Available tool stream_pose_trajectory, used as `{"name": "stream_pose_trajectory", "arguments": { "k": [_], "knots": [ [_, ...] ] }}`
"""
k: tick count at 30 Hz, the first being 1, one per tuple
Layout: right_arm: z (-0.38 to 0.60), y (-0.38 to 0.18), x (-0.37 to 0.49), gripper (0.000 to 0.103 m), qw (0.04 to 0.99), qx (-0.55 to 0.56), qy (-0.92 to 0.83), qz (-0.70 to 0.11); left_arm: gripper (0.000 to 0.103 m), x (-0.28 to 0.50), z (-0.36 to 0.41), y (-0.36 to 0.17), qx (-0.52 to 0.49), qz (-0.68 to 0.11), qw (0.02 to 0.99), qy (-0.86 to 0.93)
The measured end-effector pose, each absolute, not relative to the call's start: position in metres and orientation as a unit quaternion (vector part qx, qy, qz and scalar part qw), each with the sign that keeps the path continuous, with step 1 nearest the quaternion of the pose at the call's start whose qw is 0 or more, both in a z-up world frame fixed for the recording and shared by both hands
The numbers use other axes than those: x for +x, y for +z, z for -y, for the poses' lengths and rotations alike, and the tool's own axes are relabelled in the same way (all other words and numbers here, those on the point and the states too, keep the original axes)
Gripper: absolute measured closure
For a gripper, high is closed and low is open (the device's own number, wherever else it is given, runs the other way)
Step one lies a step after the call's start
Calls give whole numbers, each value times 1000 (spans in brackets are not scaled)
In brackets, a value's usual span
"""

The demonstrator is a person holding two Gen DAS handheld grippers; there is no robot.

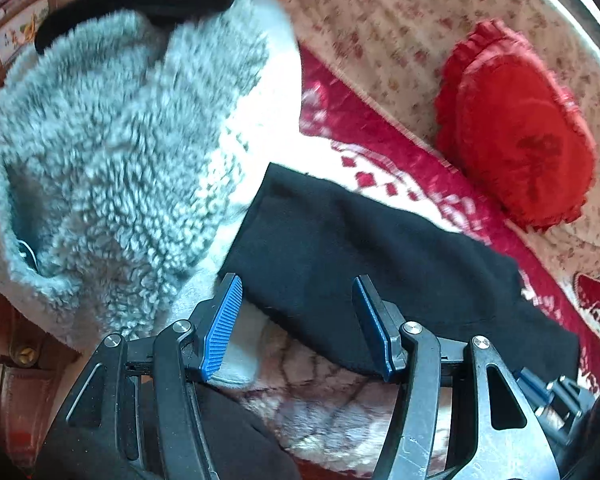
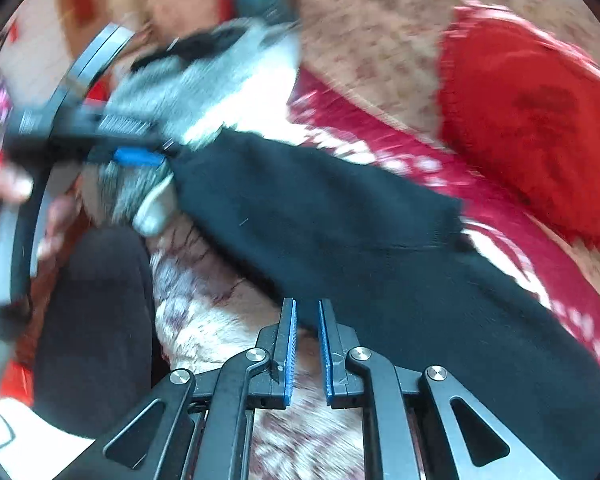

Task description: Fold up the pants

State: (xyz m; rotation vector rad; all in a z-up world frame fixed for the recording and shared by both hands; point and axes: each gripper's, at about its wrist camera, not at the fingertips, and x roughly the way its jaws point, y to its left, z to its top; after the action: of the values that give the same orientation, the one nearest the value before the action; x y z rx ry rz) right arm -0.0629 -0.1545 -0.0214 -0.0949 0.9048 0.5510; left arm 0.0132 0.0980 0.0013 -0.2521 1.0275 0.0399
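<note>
Holds the left gripper point(image 1: 296, 320) tipped steeply down at the left end of the pants point(image 1: 360, 248), jaws standing wide apart, blue ribbed pads point(image 1: 222, 328) bare and pressing nothing. Keeps one finger just off the pants' edge and the other over the black cloth. Wraps the left hand point(image 2: 56, 216), blurred in the right wrist view, around that gripper's handle, to the left of the pants. Points the right gripper point(image 2: 308, 340) down at the near edge of the pants, jaws drawn almost together, pads point(image 2: 290, 360) parallel with only a slim slit between them.
</note>
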Motion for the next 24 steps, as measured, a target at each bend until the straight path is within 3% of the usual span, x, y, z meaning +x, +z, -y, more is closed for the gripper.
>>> {"name": "stream_pose_trajectory", "arguments": {
  "k": [7,17,24],
  "knots": [
    [201,-13,-34,94,883,38,202,-422,47,9,-45,0,-100,-501,858,-48],
    [195,-51,30,94,875,21,157,-457,47,18,21,-45,-25,-534,842,-74],
    [208,-34,18,94,876,23,153,-457,45,20,24,-48,-13,-530,845,-69]
  ]
}}
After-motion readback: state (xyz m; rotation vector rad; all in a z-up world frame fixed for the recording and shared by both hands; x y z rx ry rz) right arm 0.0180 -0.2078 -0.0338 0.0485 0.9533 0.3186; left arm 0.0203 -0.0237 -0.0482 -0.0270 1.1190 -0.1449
